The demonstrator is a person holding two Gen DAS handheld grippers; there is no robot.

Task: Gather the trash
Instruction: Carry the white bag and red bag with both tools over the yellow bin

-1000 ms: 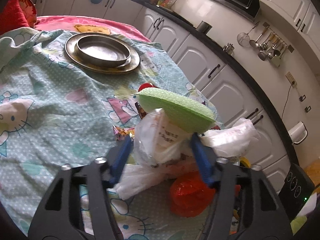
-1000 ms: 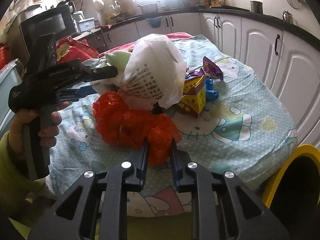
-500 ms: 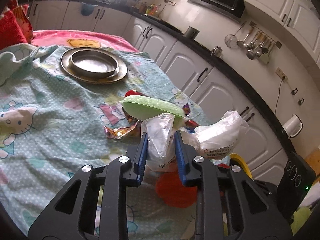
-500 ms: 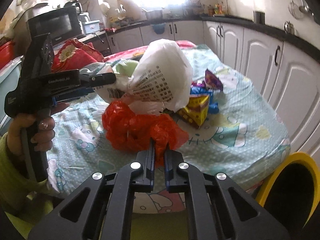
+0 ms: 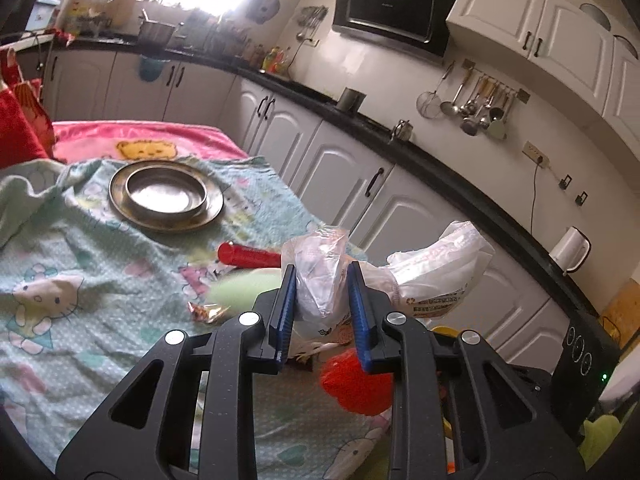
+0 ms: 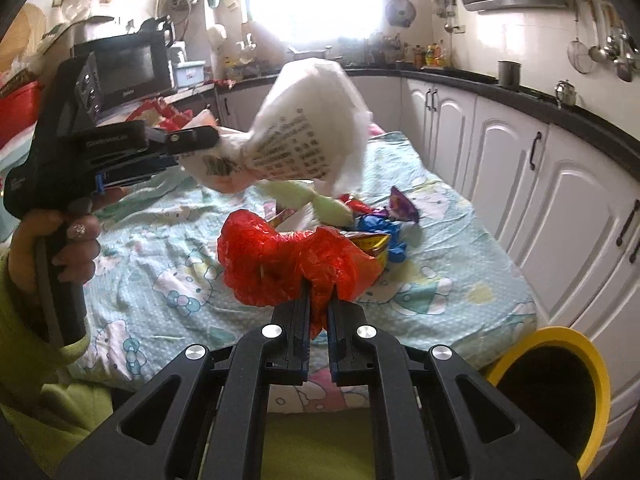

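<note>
My left gripper (image 5: 321, 300) is shut on a white plastic bag (image 5: 436, 276) and holds it up above the table; the bag also shows in the right wrist view (image 6: 308, 136), hanging from the left gripper (image 6: 208, 140). My right gripper (image 6: 319, 304) is shut on a crumpled red plastic bag (image 6: 288, 260), lifted just above the tablecloth; this bag shows below the left fingers too (image 5: 356, 384). A green foam plate (image 6: 316, 200), a blue wrapper (image 6: 384, 232), a purple wrapper (image 6: 402, 204) and a yellow box (image 6: 372, 246) lie on the table behind it.
A yellow-rimmed bin (image 6: 560, 392) stands at the table's near right corner. A metal plate with a bowl (image 5: 166, 196) sits at the far end of the Hello Kitty cloth (image 5: 60, 280). A red tube (image 5: 248, 258) and a foil wrapper (image 5: 206, 312) lie mid-table. White cabinets (image 6: 540, 184) run along the right.
The left gripper closed on the white bag and lifted it; the green plate dropped off onto the table. The right gripper tightened on the red bag and raised it slightly.
</note>
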